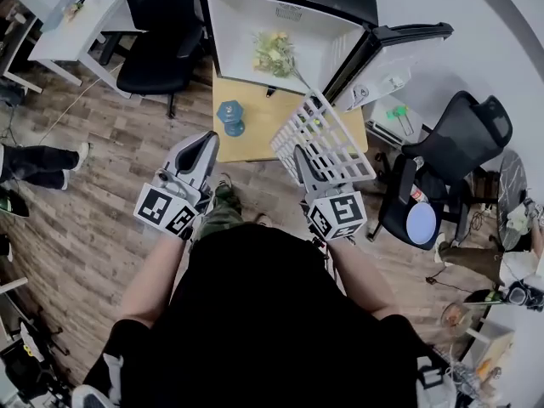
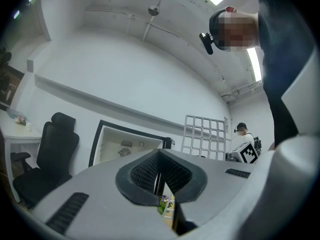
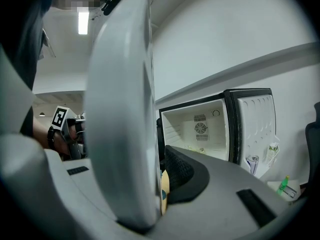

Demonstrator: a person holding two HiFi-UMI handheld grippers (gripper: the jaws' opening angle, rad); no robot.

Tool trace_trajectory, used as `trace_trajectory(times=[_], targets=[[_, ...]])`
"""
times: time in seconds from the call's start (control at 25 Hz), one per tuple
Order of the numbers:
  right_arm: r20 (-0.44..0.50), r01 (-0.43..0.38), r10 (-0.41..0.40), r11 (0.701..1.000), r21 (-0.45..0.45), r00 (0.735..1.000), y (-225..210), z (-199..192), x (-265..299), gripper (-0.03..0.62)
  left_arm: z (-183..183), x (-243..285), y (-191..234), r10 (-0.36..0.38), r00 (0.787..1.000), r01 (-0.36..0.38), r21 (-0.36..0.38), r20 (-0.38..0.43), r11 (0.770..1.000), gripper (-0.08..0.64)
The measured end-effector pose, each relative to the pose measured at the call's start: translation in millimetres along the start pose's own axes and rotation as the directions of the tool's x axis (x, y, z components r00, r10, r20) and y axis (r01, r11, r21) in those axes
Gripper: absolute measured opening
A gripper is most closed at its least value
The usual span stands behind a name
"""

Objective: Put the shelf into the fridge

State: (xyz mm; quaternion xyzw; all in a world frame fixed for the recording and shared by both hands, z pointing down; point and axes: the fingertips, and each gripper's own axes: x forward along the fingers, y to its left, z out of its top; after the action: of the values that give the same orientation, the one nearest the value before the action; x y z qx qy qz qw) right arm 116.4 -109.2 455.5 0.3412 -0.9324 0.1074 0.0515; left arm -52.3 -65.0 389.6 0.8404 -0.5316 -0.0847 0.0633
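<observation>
A white grid shelf (image 1: 327, 138) is held tilted above the small wooden table (image 1: 255, 134), in front of the open fridge (image 1: 285, 36). My right gripper (image 1: 306, 158) is shut on the shelf's near edge. In the right gripper view the shelf (image 3: 125, 129) stands edge-on and fills the left side, clamped at the jaws of the right gripper (image 3: 157, 171), with the fridge (image 3: 200, 129) beyond. My left gripper (image 1: 202, 147) is shut with nothing in it, left of the shelf. In the left gripper view its pads (image 2: 167, 170) touch, and the shelf (image 2: 205, 136) shows to the right.
Flowers (image 1: 276, 53) lie inside the fridge, whose door (image 1: 391, 58) swings open to the right. A blue object (image 1: 230, 117) stands on the table. Black office chairs stand at the back left (image 1: 157, 45) and at the right (image 1: 446, 164). A white desk (image 1: 72, 28) is far left.
</observation>
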Motion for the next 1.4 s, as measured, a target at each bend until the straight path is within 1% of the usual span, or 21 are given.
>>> trace_trajectory(times=[0.16,0.52,0.64,0.72,0.8,0.96,1.12,1.24,1.32,1.4], targets=[[0.013,0.017,-0.017,1.0,0.019,1.0,-6.9,7.3,11.4,0.091,2.4,9.7,9.7,-0.017,1.0,0.017,0.0,0.0,1.0,0.018],[0.06,0.052,-0.06,0.991,0.125,0.996,-17.1,21.7,34.9,0.091,9.3,25.0,28.5,-0.042,0.999,0.042,0.0,0.002,0.999,0.018],[0.082,0.064,-0.081,0.98,0.19,0.993,-23.3,26.9,42.7,0.091,9.9,28.9,35.4,-0.048,0.999,0.048,-0.003,0.001,0.999,0.018],[0.099,0.067,-0.095,0.965,0.255,0.991,-28.3,29.7,48.8,0.091,10.2,31.1,39.9,-0.053,0.999,0.053,-0.006,-0.001,0.999,0.018],[0.123,0.06,-0.108,0.938,0.341,0.987,-33.7,31.9,54.8,0.091,10.1,33.0,44.1,-0.058,0.998,0.058,-0.006,-0.006,0.998,0.018],[0.162,0.051,-0.154,0.86,0.508,0.975,-47.6,35.0,67.0,0.091,11.5,37.4,54.1,-0.065,0.998,0.065,-0.006,-0.016,0.998,0.018],[0.193,0.043,-0.2,0.794,0.606,0.961,-57.1,36.5,77.5,0.091,14.3,39.6,65.8,-0.072,0.997,0.072,0.0,-0.022,0.997,0.018],[0.212,0.028,-0.231,0.737,0.675,0.95,-63.9,37.8,85.4,0.091,16.8,41.0,73.4,-0.079,0.997,0.079,0.003,-0.021,0.997,0.018],[0.226,0.015,-0.25,0.701,0.713,0.942,-67.7,39.8,90.4,0.091,17.0,42.5,77.3,-0.084,0.996,0.084,0.003,-0.024,0.996,0.018],[0.244,-0.004,-0.263,0.672,0.741,0.934,-69.8,42.3,95.9,0.091,17.2,44.4,80.7,-0.092,0.995,0.092,0.002,-0.027,0.996,0.018]])
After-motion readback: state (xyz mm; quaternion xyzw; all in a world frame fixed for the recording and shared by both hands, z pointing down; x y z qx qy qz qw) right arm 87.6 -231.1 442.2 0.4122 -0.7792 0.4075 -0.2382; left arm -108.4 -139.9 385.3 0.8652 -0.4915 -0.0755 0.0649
